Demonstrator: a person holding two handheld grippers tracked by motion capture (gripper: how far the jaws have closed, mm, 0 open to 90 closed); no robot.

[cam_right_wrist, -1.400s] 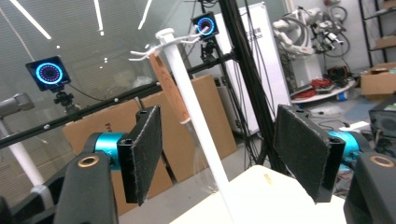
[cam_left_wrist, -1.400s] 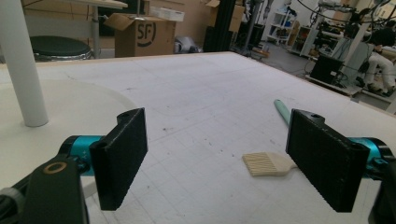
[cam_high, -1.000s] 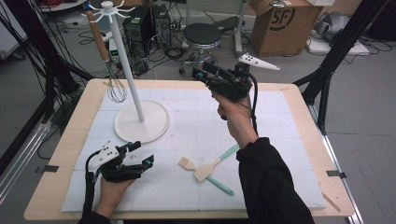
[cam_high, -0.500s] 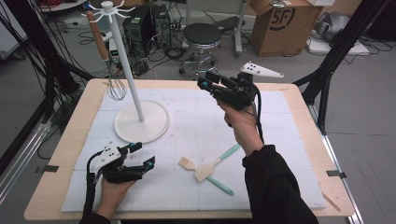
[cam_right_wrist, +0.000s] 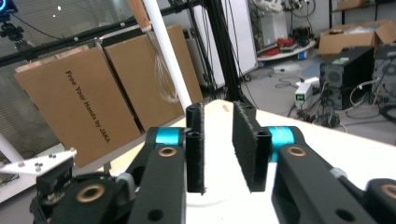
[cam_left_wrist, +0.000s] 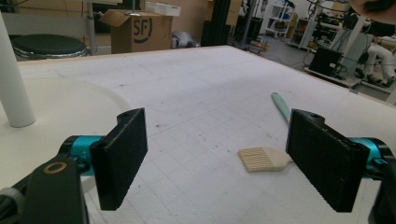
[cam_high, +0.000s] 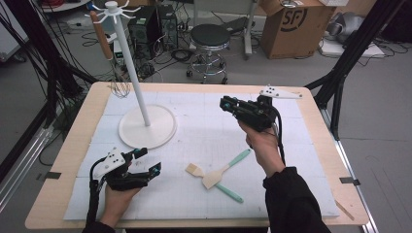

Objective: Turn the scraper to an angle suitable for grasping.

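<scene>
Top view: a wooden tabletop (cam_high: 73,145) covered by a white mat (cam_high: 204,131). The left hand-held gripper (cam_high: 145,162) rests low at the mat's near left corner, its jaws spread wide and empty, pointing toward the mat's middle. The right hand-held gripper (cam_high: 228,104) is held above the far right part of the mat, pointing left toward the stand (cam_high: 145,126); its jaws have just been closing and now stand narrowly apart, with nothing between them.

Two utensils lie crossed near the middle of the mat's near half, between the two hands. The spatula (cam_high: 226,169) has a mint handle running up and right and a pale blade toward the near side. The brush (cam_high: 197,170), with a pale flat head and a mint handle running down and right, passes under the spatula's blade. Neither gripper touches them.

The stand, a white round base with an upright white pole, sits at the far left of the mat. A whisk (cam_high: 119,87) with a wooden handle hangs from an arm at the pole's top.

Left gripper view: the brush head (cam_left_wrist: 261,158) lies on the mat between the two wide-set jaws but well ahead of them; the stand's base (cam_left_wrist: 56,112) lies to the left.

Right gripper view: the two pads face each other across a narrow gap; the pole (cam_right_wrist: 168,56) and whisk (cam_right_wrist: 163,79) rise beyond them.
</scene>
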